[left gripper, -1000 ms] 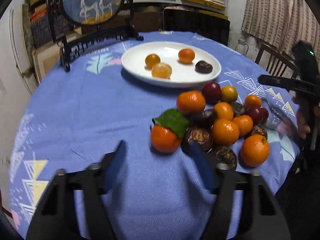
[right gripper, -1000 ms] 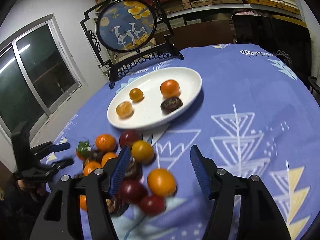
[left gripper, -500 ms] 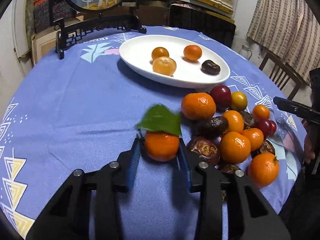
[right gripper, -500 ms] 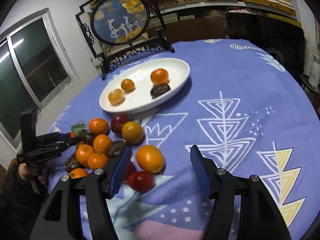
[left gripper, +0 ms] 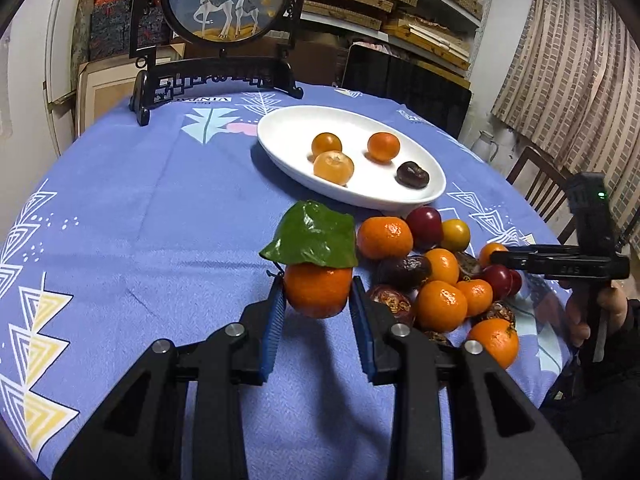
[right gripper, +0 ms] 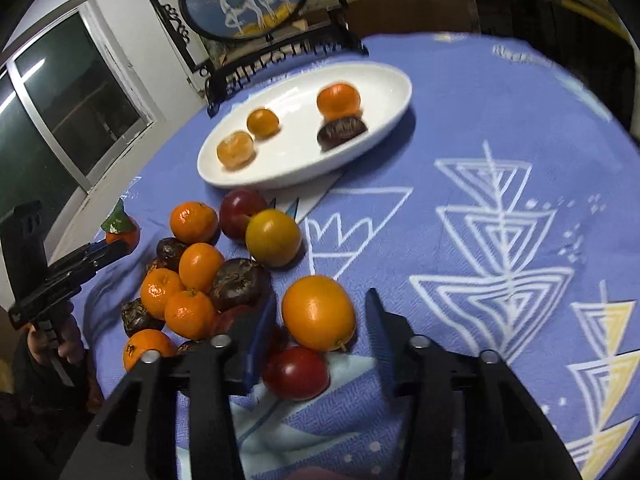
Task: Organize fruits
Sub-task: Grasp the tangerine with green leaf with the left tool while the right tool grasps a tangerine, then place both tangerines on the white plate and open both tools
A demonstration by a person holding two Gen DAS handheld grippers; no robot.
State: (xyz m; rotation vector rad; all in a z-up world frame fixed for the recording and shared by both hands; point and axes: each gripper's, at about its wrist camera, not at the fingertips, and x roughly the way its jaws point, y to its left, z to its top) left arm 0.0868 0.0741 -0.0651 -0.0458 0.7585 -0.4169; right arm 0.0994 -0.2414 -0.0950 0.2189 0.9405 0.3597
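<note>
One leafy mandarin (left gripper: 316,288) sits pinched between the left gripper (left gripper: 318,300) pads beside the fruit pile (left gripper: 440,280) on the blue tablecloth (left gripper: 160,220), near the white plate (left gripper: 280,128), while the right gripper (right gripper: 320,320) gapes wide around an orange (right gripper: 318,312).

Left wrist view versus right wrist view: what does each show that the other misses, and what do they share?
Only the left wrist view shows the curtain, a chair and the left gripper shut on the leafy tangerine. Only the right wrist view shows the window and the open right gripper around an orange fruit. Both show the white plate holding four fruits, and the fruit pile.
</note>
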